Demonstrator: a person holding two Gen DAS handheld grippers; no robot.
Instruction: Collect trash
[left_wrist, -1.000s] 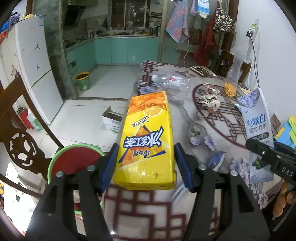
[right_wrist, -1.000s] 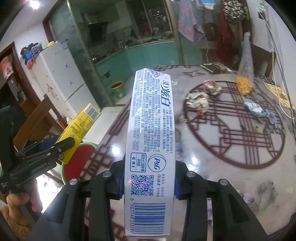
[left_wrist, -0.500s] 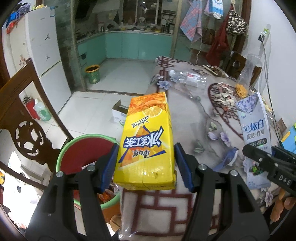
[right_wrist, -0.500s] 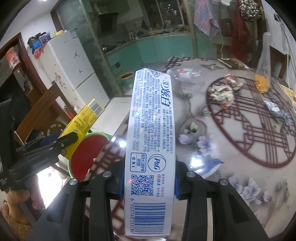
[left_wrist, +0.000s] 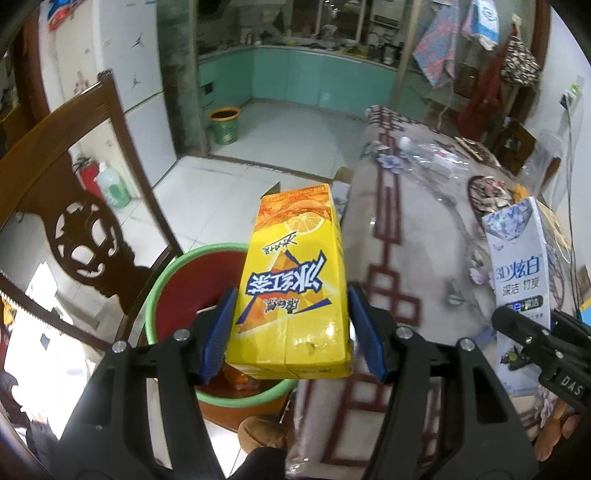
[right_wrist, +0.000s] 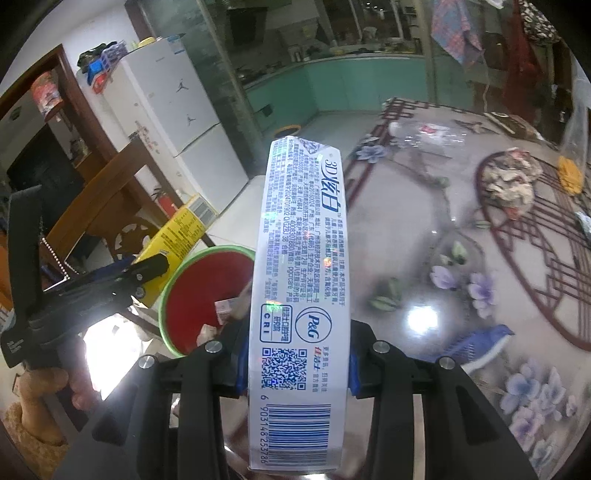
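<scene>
In the left wrist view, the left gripper (left_wrist: 291, 332) is clamped on a yellow iced-tea carton (left_wrist: 291, 295), its blue pads (left_wrist: 218, 332) pressed against the carton's two long sides near the bottom end, so that the carton points forward and away from the claw. Below and slightly left of the claw sits a red bin with a green rim (left_wrist: 173, 269), with some bits of trash lying at its bottom just under the carton's near end. To the claw's right runs the edge of a patterned table (left_wrist: 402, 258), and further right the right gripper (left_wrist: 532, 339) shows from the side, holding a white toothpaste box (left_wrist: 517, 266) upright. A carved wooden chair (left_wrist: 77, 236) stands off to the claw's left. In the right wrist view, the right gripper (right_wrist: 297, 365) is closed on the toothpaste box (right_wrist: 299, 266), gripping its narrow sides just above the barcode, the box reaching straight ahead. Left of and below the box lies the red bin (right_wrist: 199, 291), partly hidden behind the box, with scraps inside. Far left, the left gripper (right_wrist: 140, 273) carries the yellow carton (right_wrist: 177, 236) just beside the bin's rim. Ahead and right of the claw, on the table (right_wrist: 424, 288), lie a crushed clear plastic bottle (right_wrist: 428, 136) and a crumpled paper wad (right_wrist: 513, 181).
</scene>
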